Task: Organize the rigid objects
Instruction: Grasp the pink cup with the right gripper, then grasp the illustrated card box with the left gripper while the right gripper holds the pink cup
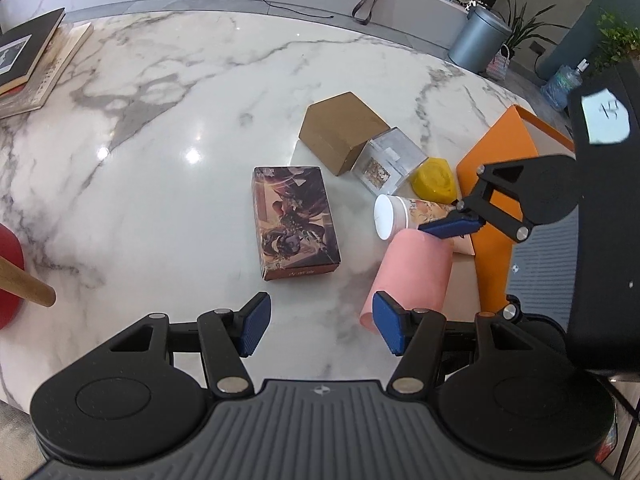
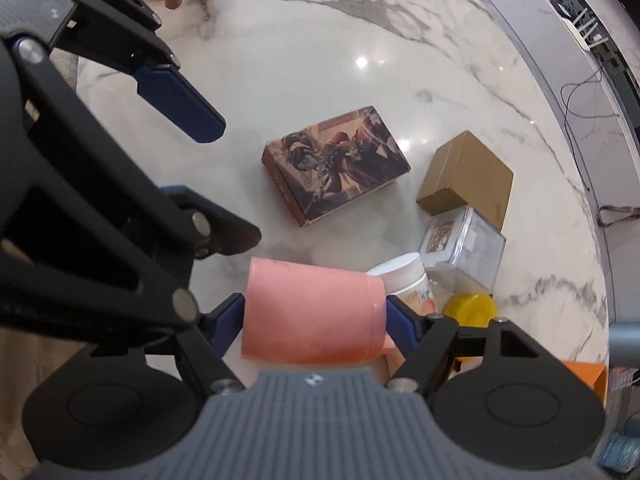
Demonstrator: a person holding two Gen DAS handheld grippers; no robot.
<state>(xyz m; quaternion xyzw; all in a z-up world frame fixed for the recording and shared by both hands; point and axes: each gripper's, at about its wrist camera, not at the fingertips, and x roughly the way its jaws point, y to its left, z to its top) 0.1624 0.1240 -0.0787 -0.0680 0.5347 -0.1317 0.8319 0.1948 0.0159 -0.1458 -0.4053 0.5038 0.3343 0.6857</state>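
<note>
Right wrist view: pink cup [image 2: 312,316] lies on its side on the marble counter [image 2: 320,60], just below the illustrated box [image 2: 336,164], long axis left to right between the right tongs [image 2: 314,326]; whether the pads press it I cannot tell; left tongs [image 1: 320,326] hang released, nothing between them.

white marble worktop [image 1: 160,128] carries a printed box [image 1: 294,222], brown box [image 1: 340,132], clear box [image 1: 386,164], yellow lid [image 1: 434,180], jar [image 1: 400,214], pink cup [image 1: 412,272], orange folder [image 1: 500,152], books [image 1: 36,60].
</note>
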